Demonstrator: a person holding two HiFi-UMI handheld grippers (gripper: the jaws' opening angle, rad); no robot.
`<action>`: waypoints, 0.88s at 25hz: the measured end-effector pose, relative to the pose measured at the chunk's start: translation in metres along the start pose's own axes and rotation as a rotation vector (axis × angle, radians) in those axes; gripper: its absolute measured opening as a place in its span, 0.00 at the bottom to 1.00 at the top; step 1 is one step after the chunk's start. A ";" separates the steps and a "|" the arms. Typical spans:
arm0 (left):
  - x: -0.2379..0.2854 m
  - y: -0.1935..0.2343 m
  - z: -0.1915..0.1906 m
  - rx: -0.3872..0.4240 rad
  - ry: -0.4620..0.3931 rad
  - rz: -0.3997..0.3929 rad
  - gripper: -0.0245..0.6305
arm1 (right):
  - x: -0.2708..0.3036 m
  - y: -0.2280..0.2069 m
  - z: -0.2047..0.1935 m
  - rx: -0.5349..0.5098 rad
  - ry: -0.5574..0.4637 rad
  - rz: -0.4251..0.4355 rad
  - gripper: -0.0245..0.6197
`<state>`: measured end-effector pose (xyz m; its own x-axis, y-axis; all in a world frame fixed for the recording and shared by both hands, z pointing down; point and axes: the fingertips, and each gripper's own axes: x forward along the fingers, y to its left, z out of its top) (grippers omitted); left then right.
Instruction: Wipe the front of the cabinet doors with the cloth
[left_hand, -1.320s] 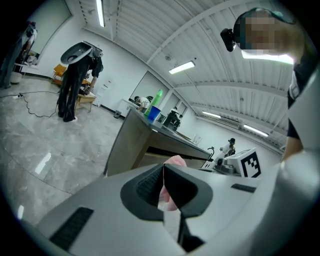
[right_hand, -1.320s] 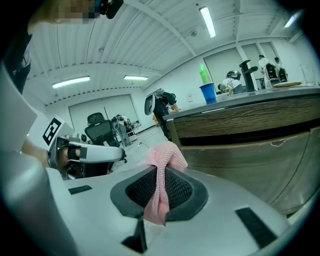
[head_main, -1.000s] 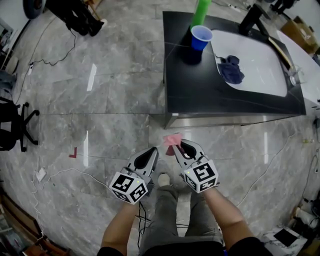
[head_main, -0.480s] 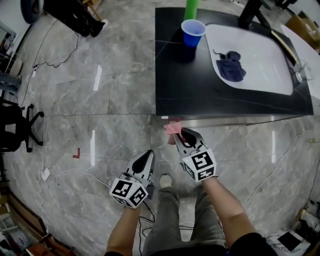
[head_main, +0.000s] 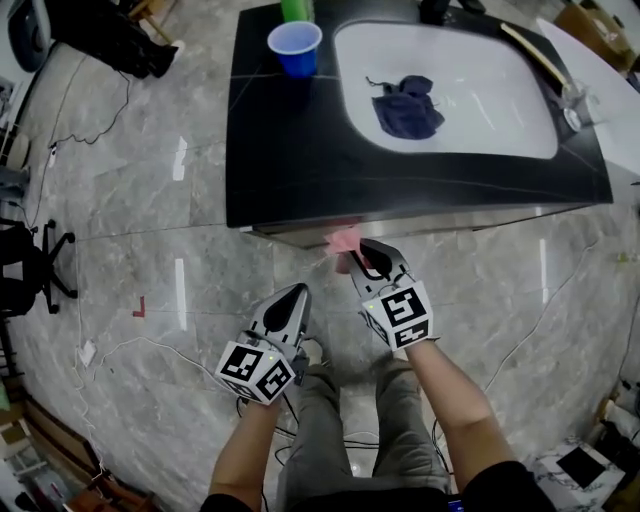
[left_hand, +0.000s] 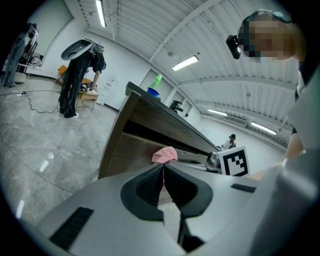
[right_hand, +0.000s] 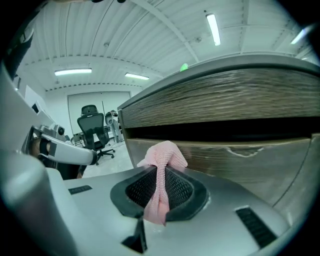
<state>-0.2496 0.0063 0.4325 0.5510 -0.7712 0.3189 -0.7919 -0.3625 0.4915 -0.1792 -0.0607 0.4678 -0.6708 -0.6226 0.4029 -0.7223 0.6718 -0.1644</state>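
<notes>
A small pink cloth (head_main: 345, 240) is pinched in my right gripper (head_main: 353, 256), which is shut on it. The cloth's bunched top (right_hand: 163, 155) sticks up above the jaws, right in front of the wood-grain cabinet door (right_hand: 240, 150) and just under the overhanging top. In the head view the cloth sits at the front edge of the black-topped cabinet (head_main: 290, 160). My left gripper (head_main: 297, 293) hangs lower and to the left, shut with nothing in it. Its own view shows the shut gripper (left_hand: 163, 168), with the pink cloth (left_hand: 165, 155) and cabinet front (left_hand: 131, 150) beyond.
On the cabinet top stand a blue cup (head_main: 295, 47) and a green bottle (head_main: 296, 8), and a dark blue rag (head_main: 405, 105) lies on a white board (head_main: 490, 120). An office chair (head_main: 25, 265) and cables lie left on the marble floor. A person (left_hand: 80, 75) bends over far behind.
The cabinet has come closer in view. My right gripper has carried the pink cloth forward to the cabinet's front edge. The left gripper stays back, shut.
</notes>
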 end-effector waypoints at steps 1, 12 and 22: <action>0.006 -0.007 -0.003 0.002 0.004 -0.007 0.05 | -0.008 -0.009 -0.003 0.002 0.001 -0.011 0.12; 0.076 -0.083 -0.029 0.023 0.040 -0.067 0.05 | -0.084 -0.124 -0.028 0.033 0.000 -0.133 0.12; 0.131 -0.136 -0.044 0.006 0.014 -0.113 0.05 | -0.127 -0.176 -0.043 0.048 0.002 -0.140 0.12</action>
<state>-0.0579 -0.0220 0.4433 0.6403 -0.7180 0.2729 -0.7262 -0.4501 0.5197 0.0401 -0.0828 0.4845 -0.5624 -0.7081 0.4270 -0.8161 0.5582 -0.1493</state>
